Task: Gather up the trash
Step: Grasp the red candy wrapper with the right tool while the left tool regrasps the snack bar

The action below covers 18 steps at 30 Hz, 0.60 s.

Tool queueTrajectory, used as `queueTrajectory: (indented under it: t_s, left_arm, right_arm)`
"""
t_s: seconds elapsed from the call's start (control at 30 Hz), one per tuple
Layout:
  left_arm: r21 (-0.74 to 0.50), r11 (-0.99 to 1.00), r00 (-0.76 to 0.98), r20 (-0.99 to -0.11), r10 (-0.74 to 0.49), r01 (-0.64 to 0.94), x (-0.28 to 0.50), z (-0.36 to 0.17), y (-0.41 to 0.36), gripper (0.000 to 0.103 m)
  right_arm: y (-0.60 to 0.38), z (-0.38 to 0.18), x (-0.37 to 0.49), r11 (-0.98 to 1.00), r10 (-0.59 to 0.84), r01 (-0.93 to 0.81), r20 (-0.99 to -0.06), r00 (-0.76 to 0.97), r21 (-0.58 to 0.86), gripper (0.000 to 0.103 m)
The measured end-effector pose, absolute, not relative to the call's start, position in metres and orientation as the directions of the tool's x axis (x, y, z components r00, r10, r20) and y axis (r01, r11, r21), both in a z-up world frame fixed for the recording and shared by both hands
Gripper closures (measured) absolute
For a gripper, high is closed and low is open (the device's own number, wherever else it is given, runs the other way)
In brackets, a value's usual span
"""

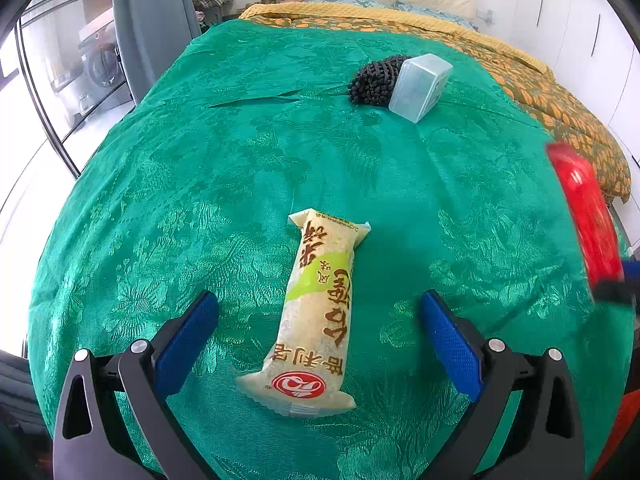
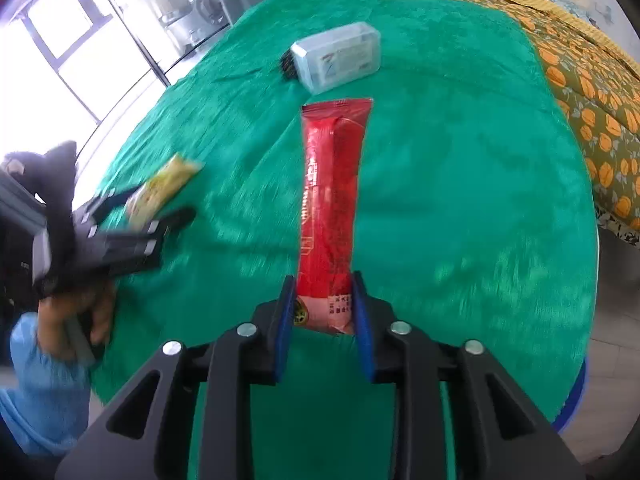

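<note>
Right gripper [image 2: 324, 304] is pinching the near end of the red wrapper [image 2: 330, 200], which is stretching toward the clear box [image 2: 336, 58] at the far side of the green-covered tabletop [image 2: 480, 200]; left gripper [image 1: 318, 320], jaws spread wide, is straddling the yellow wrapper [image 1: 316, 312] lying nearer the tabletop's near edge. Likely risk: slick film slipping from either grip, or the fingers snagging the cloth

Two snack wrappers: one yellow wrapper [image 1: 316, 312], one red wrapper [image 2: 330, 208]. One clear plastic box [image 1: 420, 87]. One black bristly brush [image 1: 372, 80]. Two grippers: left gripper [image 1: 318, 310], right gripper [image 2: 322, 300].
</note>
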<state>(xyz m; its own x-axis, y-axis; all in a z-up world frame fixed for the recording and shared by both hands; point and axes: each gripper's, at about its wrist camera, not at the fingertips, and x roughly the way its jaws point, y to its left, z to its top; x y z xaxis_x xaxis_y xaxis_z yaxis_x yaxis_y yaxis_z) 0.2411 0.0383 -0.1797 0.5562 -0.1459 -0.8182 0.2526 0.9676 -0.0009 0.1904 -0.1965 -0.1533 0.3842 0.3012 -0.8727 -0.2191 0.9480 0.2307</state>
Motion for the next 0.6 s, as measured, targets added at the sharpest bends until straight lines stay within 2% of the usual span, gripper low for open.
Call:
queueTrajectory:
  t_s: [0.03,0.07,0.1,0.33,0.43,0.53,0.6]
  left_arm:
    - [-0.001,0.968,0.556,-0.818,-0.146,0.253,0.241,-0.18,0.038,0.005]
    - [-0.002,0.968,0.556,-0.818,-0.146,0.252,0.241,-0.18,0.038,0.004]
    - [-0.002,0.968,0.556,-0.818,-0.146,0.252,0.241,-0.18,0.039,0.005]
    - [-0.032,0.962,0.547,-0.817,-0.181,0.27,0.239,-0.178,0.044,0.005]
    - [-0.145,0.939,0.527,-0.796,-0.297,0.311,0.229,-0.173,0.063,0.004]
    - [-0.267,0.908,0.516,-0.754,-0.405,0.324,0.221,-0.17,0.088,0.005]
    - [-0.28,0.905,0.517,-0.75,-0.414,0.319,0.221,-0.168,0.093,0.005]
  right_arm:
    - [-0.195,-0.156,0.186,0.951,0.289,-0.222,-0.876,0.387,0.215,0.061]
    - [-0.194,-0.159,0.183,0.954,0.276,-0.227,-0.875,0.397,0.198,0.037]
    - [-0.193,-0.162,0.179,0.957,0.267,-0.222,-0.869,0.416,0.188,0.027]
    - [-0.192,-0.177,0.164,0.965,0.253,-0.188,-0.834,0.491,0.182,0.026]
    - [-0.201,-0.171,0.152,0.955,0.294,-0.185,-0.825,0.482,0.233,0.026]
    - [-0.208,-0.162,0.145,0.961,0.274,-0.181,-0.823,0.498,0.211,0.026]
    - [-0.211,-0.158,0.146,0.963,0.267,-0.177,-0.823,0.502,0.204,0.026]
